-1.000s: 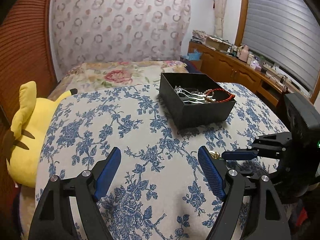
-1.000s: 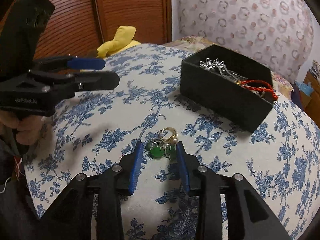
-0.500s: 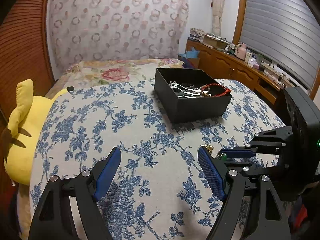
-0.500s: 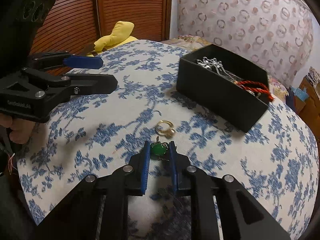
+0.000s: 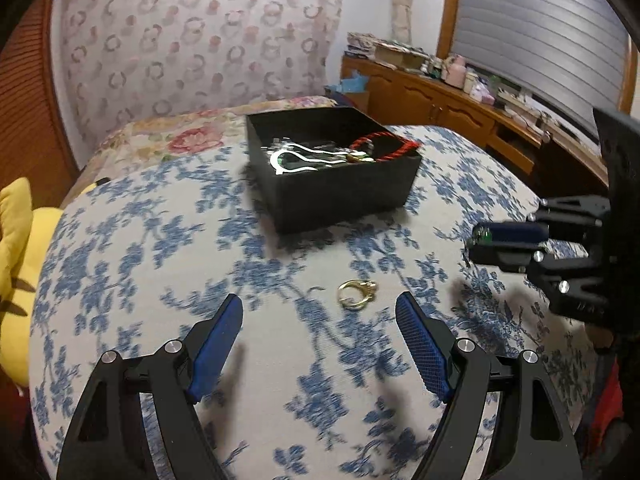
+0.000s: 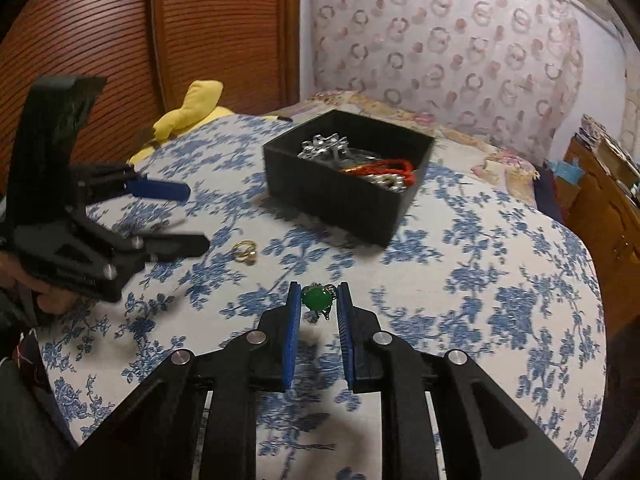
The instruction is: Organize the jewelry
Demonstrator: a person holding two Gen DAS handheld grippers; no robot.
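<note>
A: What fills most of the frame?

B: A bed under a white cloth with blue flower print [image 5: 160, 248]. On it, upper centre, sits an open black rectangular box [image 5: 344, 188] holding silver pieces and a red braided cord bracelet [image 5: 384, 148]. A yellow plush toy [image 5: 20, 264] lies at the left edge.

A: And the grippers?

B: The left gripper [image 5: 320, 332] hovers low in its own view, fingers spread wide. The right gripper [image 6: 318, 312] pinches a green stone pendant [image 6: 317, 298] between its blue fingers, above the cloth.

A: Anything loose?

B: A gold ring with a pearl [image 5: 356, 292] on the cloth, just ahead of the left fingers.
</note>
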